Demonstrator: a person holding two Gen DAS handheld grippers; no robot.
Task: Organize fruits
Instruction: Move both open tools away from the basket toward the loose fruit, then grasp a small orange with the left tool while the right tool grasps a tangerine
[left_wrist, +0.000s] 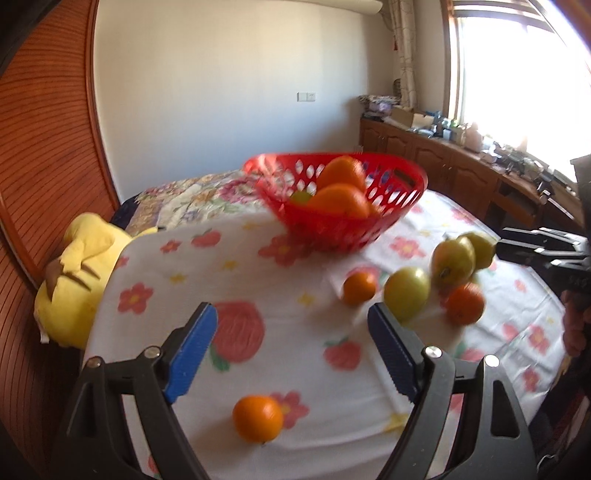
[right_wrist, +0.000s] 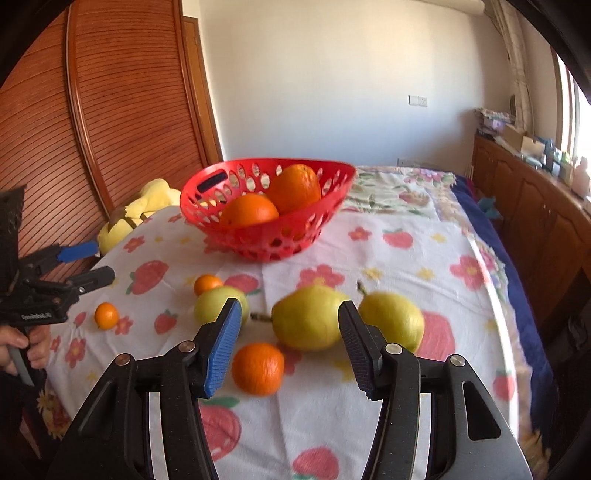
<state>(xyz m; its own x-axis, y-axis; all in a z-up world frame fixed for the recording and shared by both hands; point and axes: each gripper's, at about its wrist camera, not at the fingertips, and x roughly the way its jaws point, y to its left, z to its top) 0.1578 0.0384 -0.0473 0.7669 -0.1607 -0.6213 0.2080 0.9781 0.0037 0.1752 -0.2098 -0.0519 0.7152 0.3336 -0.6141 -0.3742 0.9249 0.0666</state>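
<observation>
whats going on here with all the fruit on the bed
A person holds two grippers over loose fruit. The red basket already holds two oranges. The left gripper is open above a small orange; the right gripper is open, facing a pear. Neither holds anything.
</observation>
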